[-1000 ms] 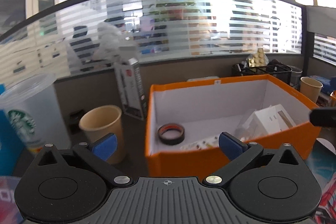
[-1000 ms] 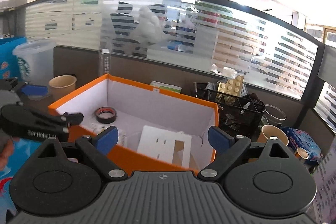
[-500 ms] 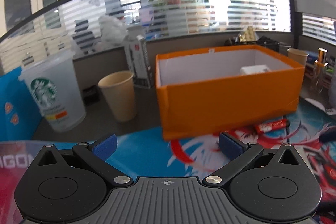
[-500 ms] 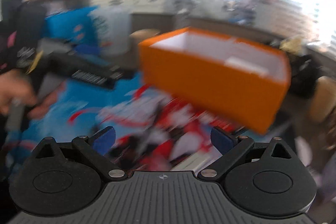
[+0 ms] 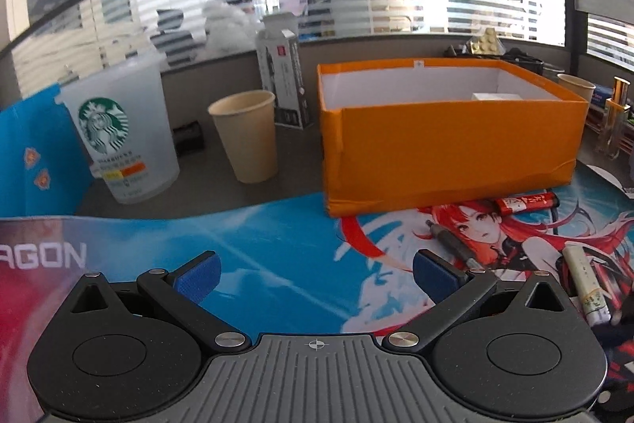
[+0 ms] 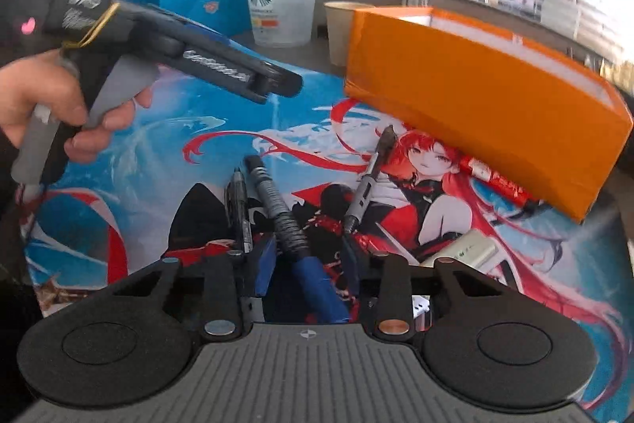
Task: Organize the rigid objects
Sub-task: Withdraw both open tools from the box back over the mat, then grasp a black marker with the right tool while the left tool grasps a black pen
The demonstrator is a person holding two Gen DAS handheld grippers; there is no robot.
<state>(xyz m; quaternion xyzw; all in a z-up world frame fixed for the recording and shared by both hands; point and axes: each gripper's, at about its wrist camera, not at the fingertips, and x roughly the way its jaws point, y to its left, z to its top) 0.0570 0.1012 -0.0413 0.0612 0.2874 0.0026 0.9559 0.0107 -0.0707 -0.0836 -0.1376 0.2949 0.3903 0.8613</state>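
My right gripper [image 6: 307,262] is low over the printed mat, and its jaws are closing. A black marker with a blue end [image 6: 277,205] lies between them, and the pads look pressed against it. A thin black pen [image 6: 239,209] lies just left of it, a grey metal pen [image 6: 366,185] to the right. A red stick [image 6: 499,183] and a white tube [image 6: 471,250] lie near the orange box [image 6: 475,98]. My left gripper [image 5: 317,276] is open over bare mat, with nothing between its fingers. Ahead of it stands the orange box [image 5: 451,145].
A clear Starbucks cup [image 5: 123,133], a paper cup [image 5: 245,135] and a tall carton [image 5: 283,78] stand left of the box. A blue bag [image 5: 31,153] is at the far left. A person's hand [image 6: 47,106] holds the left gripper's handle. Clutter sits right of the box.
Both grippers have drawn back from above the box and come down over the mat. The right jaws, wide apart before, now stand narrow around the black marker.
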